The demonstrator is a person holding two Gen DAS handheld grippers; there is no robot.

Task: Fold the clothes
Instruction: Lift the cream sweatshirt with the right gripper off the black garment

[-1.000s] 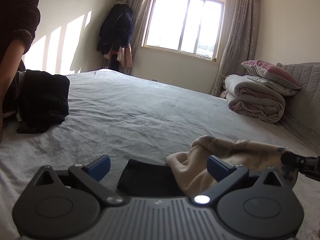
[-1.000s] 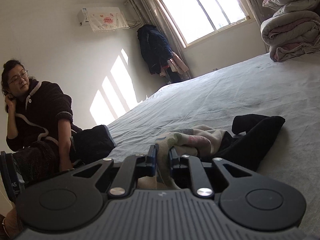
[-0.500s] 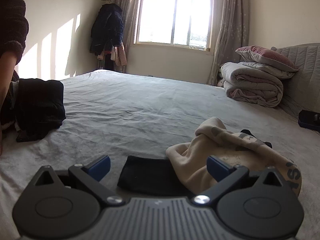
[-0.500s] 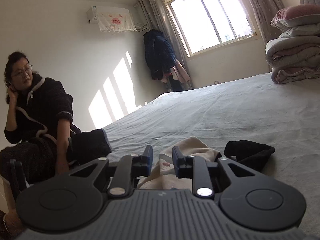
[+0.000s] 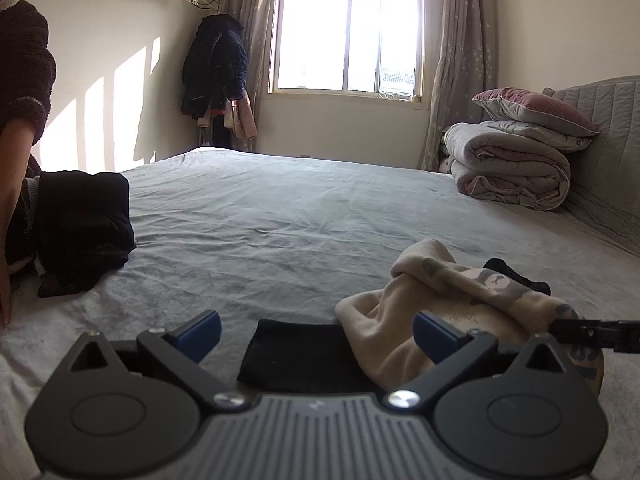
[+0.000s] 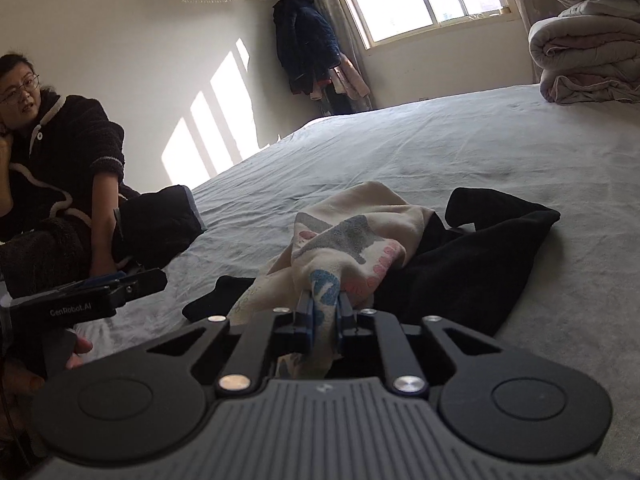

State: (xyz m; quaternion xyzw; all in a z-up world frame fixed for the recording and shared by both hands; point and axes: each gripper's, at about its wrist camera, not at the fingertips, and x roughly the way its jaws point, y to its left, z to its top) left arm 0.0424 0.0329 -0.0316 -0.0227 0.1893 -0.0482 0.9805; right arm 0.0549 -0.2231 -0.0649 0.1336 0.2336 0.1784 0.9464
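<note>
Cream cloth with grey, pink and blue print is pinched between the right gripper, whose jaws have just been closing after a brief release half a second ago; they now clamp a fold of the cream garment at the six o'clock edge of the right wrist view. A second ago the same gripper also held this cloth, though at a different fold. The left gripper stands wide apart with nothing between its blue pads, unchanged over the last second; the garment's edge lies just beside its right finger, at about four o'clock in the left wrist view. A black garment lies under and beside the cream one, spreading toward two o'clock, and it shows more now than half a second ago. All of it rests on the grey bed. At nine o'clock a folded dark pile sits beside a seated person's arm. Far off, at two o'clock, lies a rolled quilt.
</note>
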